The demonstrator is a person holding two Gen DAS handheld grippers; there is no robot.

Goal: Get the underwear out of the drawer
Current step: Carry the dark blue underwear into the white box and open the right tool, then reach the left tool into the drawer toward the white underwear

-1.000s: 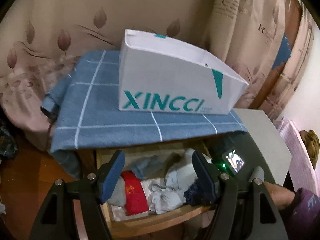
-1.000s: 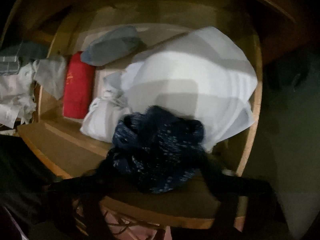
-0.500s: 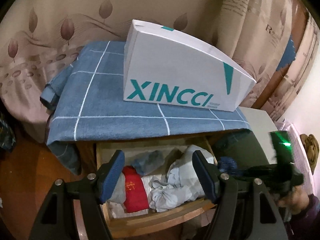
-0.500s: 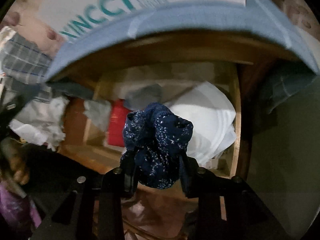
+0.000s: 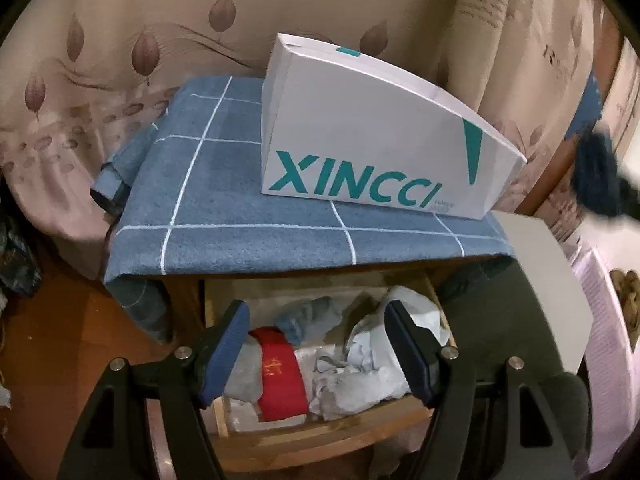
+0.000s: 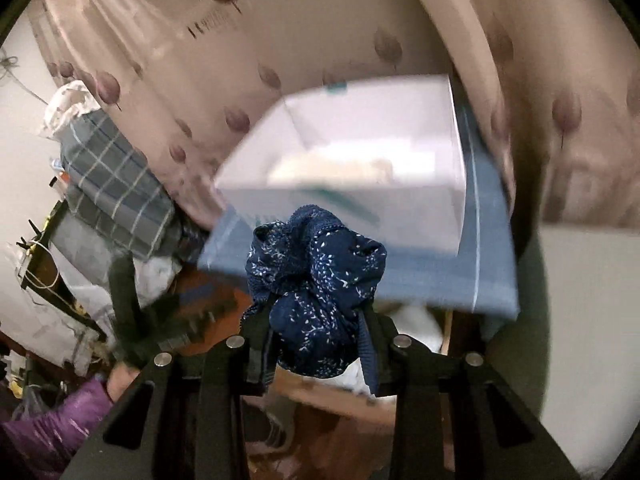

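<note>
My right gripper (image 6: pixel 318 316) is shut on dark blue speckled underwear (image 6: pixel 320 280) and holds it in the air, above and in front of the open wooden drawer (image 5: pixel 320 436). The same bundle shows blurred at the right edge of the left wrist view (image 5: pixel 596 176). My left gripper (image 5: pixel 318 344) is open and empty, hovering over the drawer. The drawer holds a red folded item (image 5: pixel 280 376), a grey-blue piece (image 5: pixel 308 316) and pale crumpled clothes (image 5: pixel 372 368).
A white XINCCI box (image 5: pixel 372 136) stands on a blue checked cloth (image 5: pixel 224 208) that covers the cabinet top above the drawer. A leaf-pattern curtain (image 5: pixel 120 40) hangs behind. A grey flat surface (image 5: pixel 544 280) lies to the right. Folded plaid bedding (image 6: pixel 112 184) is piled at the left.
My right gripper closed on the blue underwear in the drawer and lifted it up and out to the right. My left gripper stayed open and pulled back slightly.
</note>
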